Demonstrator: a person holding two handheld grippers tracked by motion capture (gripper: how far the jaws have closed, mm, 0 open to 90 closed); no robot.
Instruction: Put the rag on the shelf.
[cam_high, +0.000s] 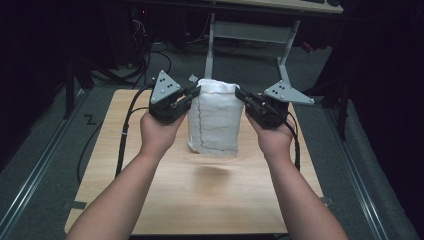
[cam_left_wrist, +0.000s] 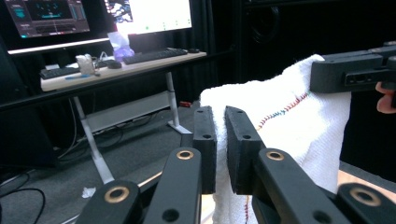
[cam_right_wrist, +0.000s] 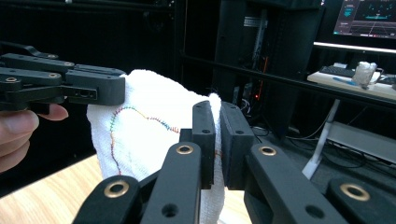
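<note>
White towel (cam_high: 215, 120), frame centre: hangs lengthwise between left gripper (cam_high: 192, 94) and right gripper (cam_high: 241, 96), each clamped on a top corner.

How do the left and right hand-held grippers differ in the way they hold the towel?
The left hand-held gripper pinches the white towel at its upper left corner; the right hand-held gripper pinches the upper right corner. The left one's grey plate stands up steeply, while the right one's plate lies flatter. Both are shut on the towel's top edge, holding it hanging above the table.
</note>
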